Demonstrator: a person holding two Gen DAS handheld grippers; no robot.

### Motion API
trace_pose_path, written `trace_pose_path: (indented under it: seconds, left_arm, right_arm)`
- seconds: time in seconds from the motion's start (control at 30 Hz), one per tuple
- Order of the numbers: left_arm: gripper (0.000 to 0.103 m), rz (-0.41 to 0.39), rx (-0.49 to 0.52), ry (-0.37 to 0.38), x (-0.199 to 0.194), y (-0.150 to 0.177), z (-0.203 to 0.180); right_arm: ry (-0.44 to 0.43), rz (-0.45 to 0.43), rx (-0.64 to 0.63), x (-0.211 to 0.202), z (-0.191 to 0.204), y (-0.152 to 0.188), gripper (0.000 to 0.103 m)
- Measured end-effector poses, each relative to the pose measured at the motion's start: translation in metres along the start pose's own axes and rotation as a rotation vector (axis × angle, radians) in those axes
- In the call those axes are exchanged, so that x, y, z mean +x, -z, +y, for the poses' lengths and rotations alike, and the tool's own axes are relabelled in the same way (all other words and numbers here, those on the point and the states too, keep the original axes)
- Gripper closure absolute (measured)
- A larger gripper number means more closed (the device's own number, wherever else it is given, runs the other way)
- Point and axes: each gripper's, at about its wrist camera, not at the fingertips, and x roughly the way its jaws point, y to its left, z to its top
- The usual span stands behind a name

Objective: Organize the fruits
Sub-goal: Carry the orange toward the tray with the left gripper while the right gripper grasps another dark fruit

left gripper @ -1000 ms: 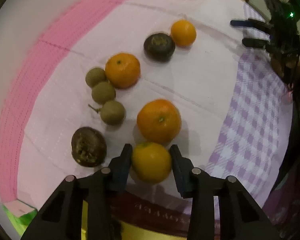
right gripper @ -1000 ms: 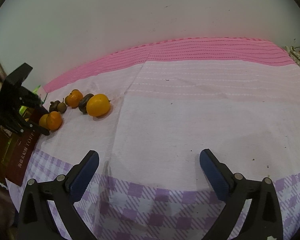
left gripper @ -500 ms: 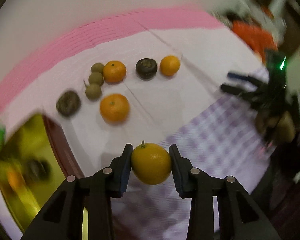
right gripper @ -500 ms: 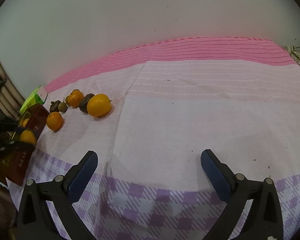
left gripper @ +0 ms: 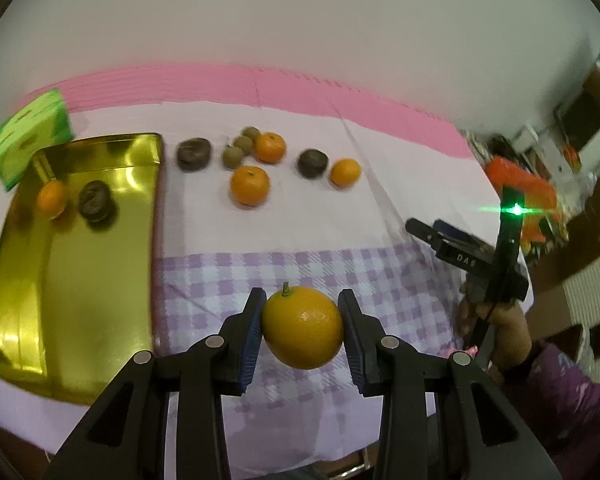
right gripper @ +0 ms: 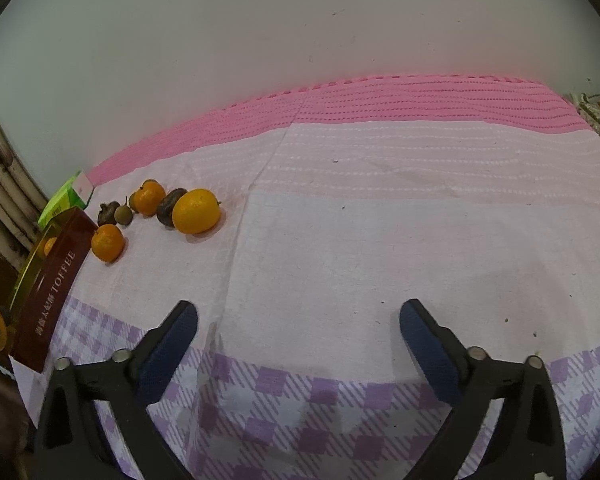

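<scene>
orange [left gripper: 302,328] clamped in left gripper [left gripper: 302,330], held off the surface [left gripper: 284,220], above the checked part of the cloth [left gripper: 236,276], just right of the gold tray [left gripper: 76,292]. stem up, slightly tilted. jaws closed to the fruit's width, pads pressing both flanks near its widest line; no slip seen.

likely light, firm but yielding skin, smooth and a bit waxy (round shape rolls once released). best taken across the middle as here; hard squeeze would bruise. should be set down low in the tray, not dropped.

tray already holding one small orange and one dark fruit [left gripper: 96,200] near its far end. still loose on the surface: three oranges, two dark fruits, three small brown-green ones, clustered right of the tray. green box [left gripper: 32,140] behind the tray's far corner.

right gripper [right gripper: 298,328] low over the checked cloth edge, well apart from the fruit cluster; jaws spread wide, nothing between them, touching nothing visible. tray side reading "toffee" at left in right wrist view.

judged: sorting in progress, most fruit not yet moved.
</scene>
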Motion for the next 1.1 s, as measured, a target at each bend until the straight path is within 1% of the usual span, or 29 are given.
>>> trace_pose_path:
  seconds: [0.1,0.17,0.23,0.33,0.43,0.5,0.53,0.6,0.67,0.7,0.73,0.8,0.87,0.93,1.0,1.03,1.1]
  left_arm:
    - [0.065,-0.029,-0.008,-0.027,-0.011,0.002,0.004]
    - [0.065,-0.052,-0.006,-0.051,-0.019,0.003,0.006]
    - [0.065,-0.075,-0.016,-0.065,-0.025,0.004,0.01]
    - [0.065,-0.102,-0.053,-0.07,-0.033,0.005,0.018]
    - [0.065,-0.14,-0.083,-0.108,-0.041,0.006,0.027]
    - [0.065,-0.17,-0.119,-0.115,-0.047,0.008,0.036]
    - [0.065,-0.184,-0.136,-0.121,-0.05,0.008,0.04]
    - [0.065,-0.221,-0.161,-0.154,-0.056,0.009,0.05]
    - [0.065,-0.244,-0.174,-0.194,-0.06,0.01,0.057]
    - [0.065,-0.252,-0.184,-0.208,-0.061,0.01,0.062]
    - [0.065,-0.253,-0.192,-0.212,-0.061,0.01,0.066]
    - [0.065,-0.247,-0.211,-0.212,-0.059,0.011,0.076]
    - [0.065,-0.242,-0.223,-0.213,-0.058,0.012,0.083]
    - [0.065,-0.239,-0.227,-0.214,-0.057,0.012,0.087]
    - [0.065,-0.24,-0.227,-0.216,-0.057,0.013,0.09]
    - [0.065,-0.239,-0.226,-0.217,-0.057,0.013,0.09]
    - [0.065,-0.242,-0.227,-0.222,-0.057,0.013,0.091]
  right_arm:
    - [0.01,0.003,-0.014,0.002,0.004,0.0,0.011]
    - [0.017,0.006,-0.023,0.002,0.004,0.0,0.015]
    - [0.016,0.009,-0.029,0.002,0.005,-0.001,0.015]
    - [0.022,0.016,-0.047,0.003,0.008,-0.001,0.015]
    - [0.034,0.032,-0.098,0.005,0.016,0.0,0.015]
    - [0.039,0.049,-0.137,0.007,0.023,-0.001,0.02]
    - [0.03,0.056,-0.151,0.006,0.026,-0.003,0.024]
    - [0.003,0.051,-0.184,0.002,0.036,-0.009,0.025]
    - [-0.053,0.049,-0.251,-0.003,0.052,-0.022,0.025]
    - [-0.065,0.045,-0.289,-0.005,0.061,-0.028,0.026]
    - [-0.069,0.035,-0.354,-0.007,0.076,-0.037,0.026]
    - [-0.089,0.045,-0.446,-0.004,0.097,-0.052,0.026]
    - [-0.084,0.063,-0.532,0.005,0.114,-0.064,0.026]
    - [-0.072,0.105,-0.634,0.022,0.13,-0.074,0.027]
    - [-0.063,0.15,-0.682,0.04,0.138,-0.082,0.03]
    - [-0.072,0.177,-0.689,0.047,0.141,-0.086,0.032]
    - [-0.076,0.202,-0.71,0.058,0.145,-0.091,0.033]
